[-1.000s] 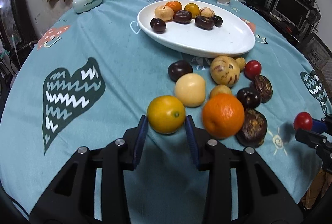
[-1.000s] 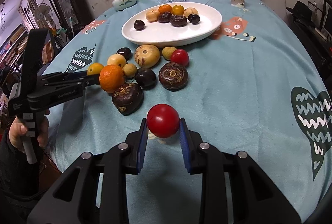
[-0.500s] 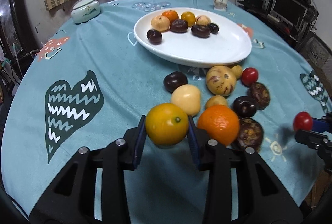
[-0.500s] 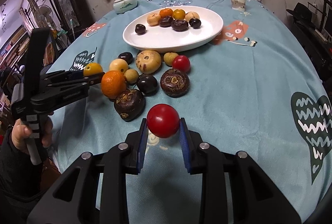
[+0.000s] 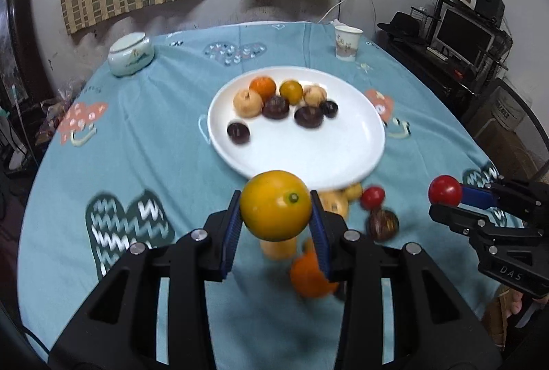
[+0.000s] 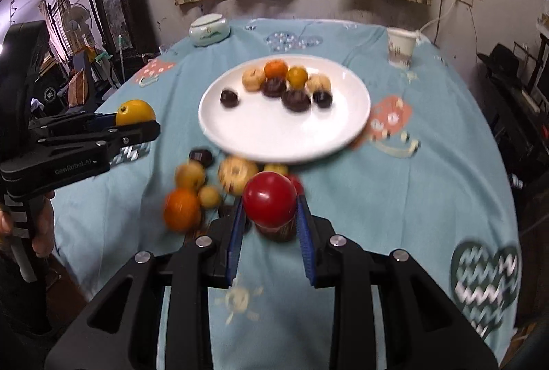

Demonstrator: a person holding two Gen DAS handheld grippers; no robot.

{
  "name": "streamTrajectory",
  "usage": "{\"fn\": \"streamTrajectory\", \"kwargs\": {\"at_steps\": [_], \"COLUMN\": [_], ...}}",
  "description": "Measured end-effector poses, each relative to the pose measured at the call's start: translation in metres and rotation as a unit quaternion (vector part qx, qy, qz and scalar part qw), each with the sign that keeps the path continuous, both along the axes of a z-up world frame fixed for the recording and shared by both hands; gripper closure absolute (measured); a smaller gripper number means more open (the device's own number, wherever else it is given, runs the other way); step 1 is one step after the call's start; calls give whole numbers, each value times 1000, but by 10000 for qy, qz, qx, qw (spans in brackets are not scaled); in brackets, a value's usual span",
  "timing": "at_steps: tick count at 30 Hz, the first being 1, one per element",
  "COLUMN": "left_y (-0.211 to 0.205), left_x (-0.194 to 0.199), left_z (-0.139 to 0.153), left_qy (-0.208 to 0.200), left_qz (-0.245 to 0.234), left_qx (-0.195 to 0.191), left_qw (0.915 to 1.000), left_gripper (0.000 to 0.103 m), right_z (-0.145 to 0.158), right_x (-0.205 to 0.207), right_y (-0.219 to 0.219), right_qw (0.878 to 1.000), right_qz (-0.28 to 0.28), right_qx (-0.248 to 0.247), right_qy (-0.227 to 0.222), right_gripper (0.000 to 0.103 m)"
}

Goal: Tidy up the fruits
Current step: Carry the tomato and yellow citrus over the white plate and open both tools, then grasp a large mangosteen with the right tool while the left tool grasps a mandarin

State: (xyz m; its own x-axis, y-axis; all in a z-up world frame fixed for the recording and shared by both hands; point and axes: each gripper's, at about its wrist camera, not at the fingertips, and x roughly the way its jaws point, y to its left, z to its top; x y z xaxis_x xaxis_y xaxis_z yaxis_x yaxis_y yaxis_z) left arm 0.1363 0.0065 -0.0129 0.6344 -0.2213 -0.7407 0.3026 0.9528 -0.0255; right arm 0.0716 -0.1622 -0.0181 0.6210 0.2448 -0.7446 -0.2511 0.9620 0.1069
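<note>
While both grippers hang above the desk (image 5: 164,136) with its blue cloth, each carries one fruit. The left gripper (image 5: 275,215) pinches a yellow-orange citrus (image 5: 275,205) between its blue fingers (image 5: 230,229), in the air before the near rim of the white plate (image 5: 308,150). The right gripper (image 6: 270,215) pinches a red fruit (image 6: 270,199) the same way, above the loose fruits (image 6: 192,191) lying on the cloth just in front of the plate. The plate holds eight fruits clustered at its far side: orange, yellow, pale and dark ones. A paper cup (image 5: 347,43) and a lidded ceramic jar (image 5: 130,53) stand near the far edge.
</note>
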Motion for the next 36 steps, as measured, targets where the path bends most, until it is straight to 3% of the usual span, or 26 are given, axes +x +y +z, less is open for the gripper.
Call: {"fn": "streamTrajectory", "kwargs": {"at_steps": [3,6,12,17,21,23,25,28,31,36], "left_y": [-19,-30,-41,-38,-40,-42,-41,-36,-25,-1], "left_x": [47,87,148,169,180,185,188,181,160,90], "left_z": [11,9,-33,-52,-59,-59,-55,-37,-13,12], "left_qy": [100,261,782,936,1018,1045,979,751,503,8], "left_qz": [73,190,337,344,286,318,361,374,408,490], "left_qx": [129,161,219,165,208,233,217,165,52,-12], "left_qw": [9998,9994,9961,9949,9942,9937,9943,9963,9979,9988], "left_gripper": [65,65,65,65,64,63,41,39,29,16], "right_z": [16,18,-22,-36,-42,-43,-42,-33,-16,13], "right_x": [45,96,174,199,211,216,218,214,197,131], "right_y": [-3,-14,-35,-32,-29,-27,-24,-25,-28,-41], "right_qw": [9999,9996,9969,9970,9969,9963,9953,9957,9965,9978], "right_qz": [-76,-267,-486,-461,-423,-482,-538,-519,-464,-458], "right_qx": [-72,37,49,-271,-350,-558,-745,-740,-685,-475], "right_qy": [-119,45,622,558,555,441,310,189,83,-31], "right_gripper": [73,73,73,72,70,55,47,47,47,45]}}
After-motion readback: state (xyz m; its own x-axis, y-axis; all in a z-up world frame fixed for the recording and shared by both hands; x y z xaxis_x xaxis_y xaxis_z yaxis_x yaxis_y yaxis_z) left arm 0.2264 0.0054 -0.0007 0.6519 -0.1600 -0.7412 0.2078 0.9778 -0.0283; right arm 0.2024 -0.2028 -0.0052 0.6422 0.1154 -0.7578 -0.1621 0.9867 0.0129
